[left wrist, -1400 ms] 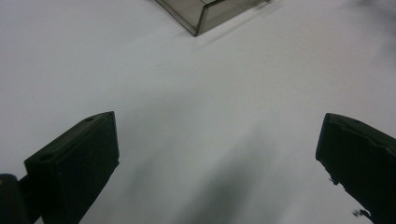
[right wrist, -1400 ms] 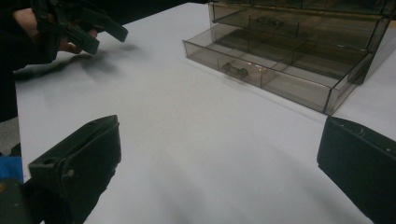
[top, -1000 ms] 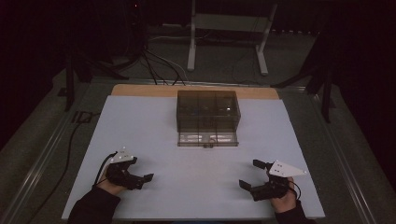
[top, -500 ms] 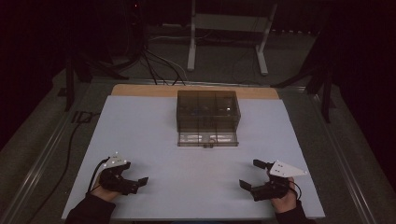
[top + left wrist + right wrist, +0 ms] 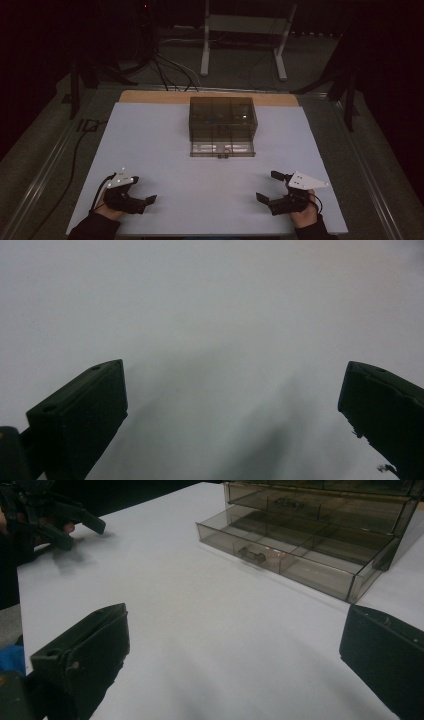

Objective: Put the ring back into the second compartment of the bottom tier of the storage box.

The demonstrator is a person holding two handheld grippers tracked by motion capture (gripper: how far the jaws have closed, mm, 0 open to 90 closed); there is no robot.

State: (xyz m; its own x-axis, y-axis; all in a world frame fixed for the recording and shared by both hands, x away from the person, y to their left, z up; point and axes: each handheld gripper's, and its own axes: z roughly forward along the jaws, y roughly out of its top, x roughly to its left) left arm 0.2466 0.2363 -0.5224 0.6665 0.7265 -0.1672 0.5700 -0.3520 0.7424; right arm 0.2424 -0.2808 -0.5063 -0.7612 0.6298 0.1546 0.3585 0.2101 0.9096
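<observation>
Resting at about seven o'clock on the white table (image 5: 165, 145) in the high view, the left gripper (image 5: 136, 201) lies in the person's left hand (image 5: 107, 207), its jaws apart with nothing between them. In the left gripper view those two black jaws stand wide at the bottom corners over bare white surface. Compared with a second ago, this gripper has drawn back toward the near edge and a little to the left, while its grey plate now faces up more plainly.

At about five o'clock the right gripper (image 5: 270, 187) sits in the right hand (image 5: 304, 215), jaws also spread and empty; it has stayed where it was in the earlier frames. In the right gripper view its jaws frame the tabletop, with the left gripper seen at ten o'clock, far off.

Farther out, toward twelve o'clock, the smoky clear drawer cabinet (image 5: 222, 117) stands in the middle of the table, well apart from both grippers and unmoved. Its lowest drawer (image 5: 222, 148) is pulled out toward the person; in the right gripper view a small dark piece (image 5: 254, 555) lies in one of its compartments, too small to identify.

Beyond the table, cables (image 5: 165, 65) and a white stand (image 5: 245, 30) sit on the dark floor.
</observation>
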